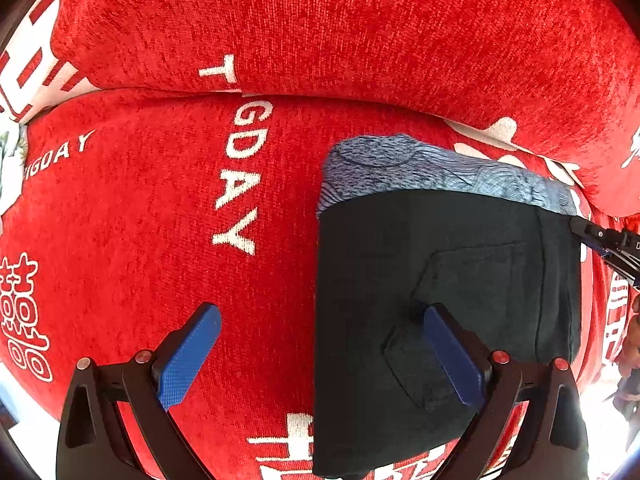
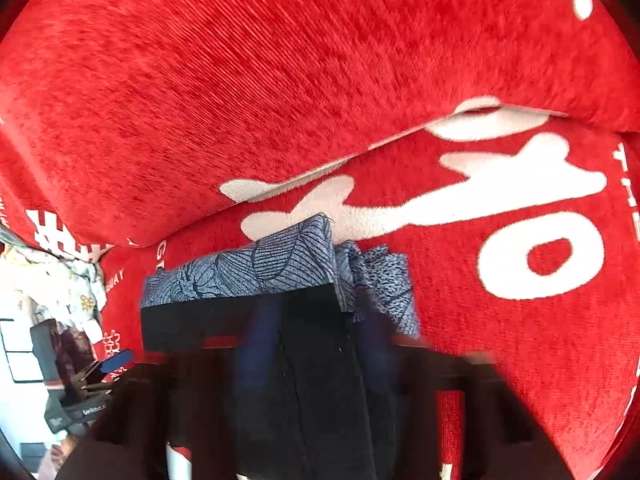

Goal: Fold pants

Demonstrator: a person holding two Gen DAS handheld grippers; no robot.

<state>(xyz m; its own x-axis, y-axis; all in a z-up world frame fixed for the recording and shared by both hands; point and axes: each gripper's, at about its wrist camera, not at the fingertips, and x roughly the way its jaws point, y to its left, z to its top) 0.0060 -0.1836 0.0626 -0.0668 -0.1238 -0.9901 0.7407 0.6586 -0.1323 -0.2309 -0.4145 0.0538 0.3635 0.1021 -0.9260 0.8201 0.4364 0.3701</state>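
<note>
The black pants lie folded in a flat rectangle on the red sofa seat, a back pocket facing up. They rest on a folded blue patterned garment. My left gripper is open and empty; its right finger is over the pants, its left finger over the red cover. In the right wrist view the black pants lie between my blurred right gripper's blue fingers, which stand apart on either side of the fold. The blue garment shows beyond. The right gripper's tip reaches the pants' far right edge.
The red backrest cushion with white lettering rises behind the seat. Beyond the sofa's left end, in the right wrist view, are pale cloth and dark items. The left gripper shows there too.
</note>
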